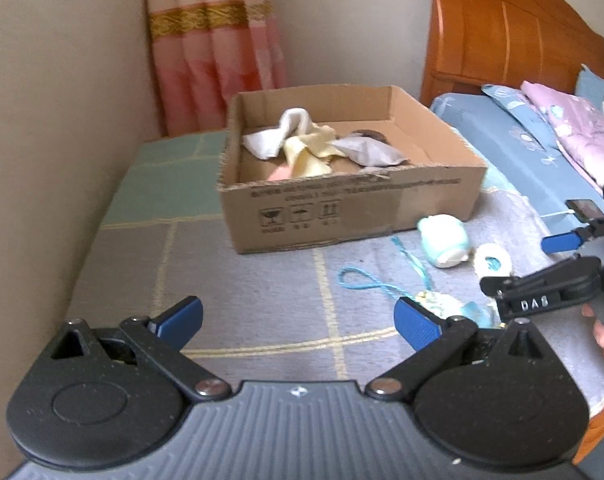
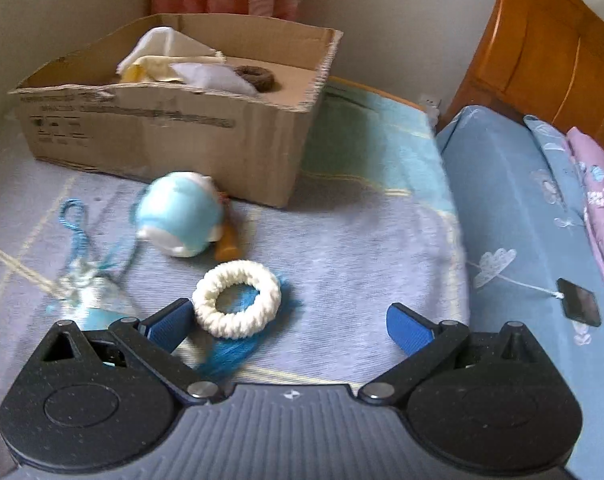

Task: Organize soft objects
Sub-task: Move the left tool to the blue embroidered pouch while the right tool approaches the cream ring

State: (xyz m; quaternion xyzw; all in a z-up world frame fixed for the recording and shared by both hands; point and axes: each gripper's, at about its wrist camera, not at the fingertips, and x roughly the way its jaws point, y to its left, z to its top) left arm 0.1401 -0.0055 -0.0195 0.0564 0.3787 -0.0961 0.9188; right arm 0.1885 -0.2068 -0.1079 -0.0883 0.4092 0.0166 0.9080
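An open cardboard box [image 1: 342, 216] [image 2: 173, 136] stands on the bed and holds white, yellow and grey cloths [image 1: 302, 140] and a brown ring [image 2: 257, 76]. In front of it lie a light-blue plush toy [image 2: 181, 216] [image 1: 444, 240], a white braided ring [image 2: 237, 304] [image 1: 492, 260] with a blue tassel, and a small pouch [image 2: 93, 300] [image 1: 442, 304] on a blue cord. My left gripper [image 1: 297, 320] is open and empty over the blanket. My right gripper [image 2: 289, 324] is open and empty, its left finger beside the white ring. It also shows in the left wrist view [image 1: 542, 268].
The bed has a grey-and-green checked blanket [image 1: 149, 240]. A blue pillow [image 2: 522, 220] and a purple quilt [image 1: 574, 128] lie at the right below a wooden headboard [image 2: 554, 48]. A wall and a pink curtain [image 1: 217, 40] stand behind the box. A small dark tag [image 2: 580, 302] lies on the pillow.
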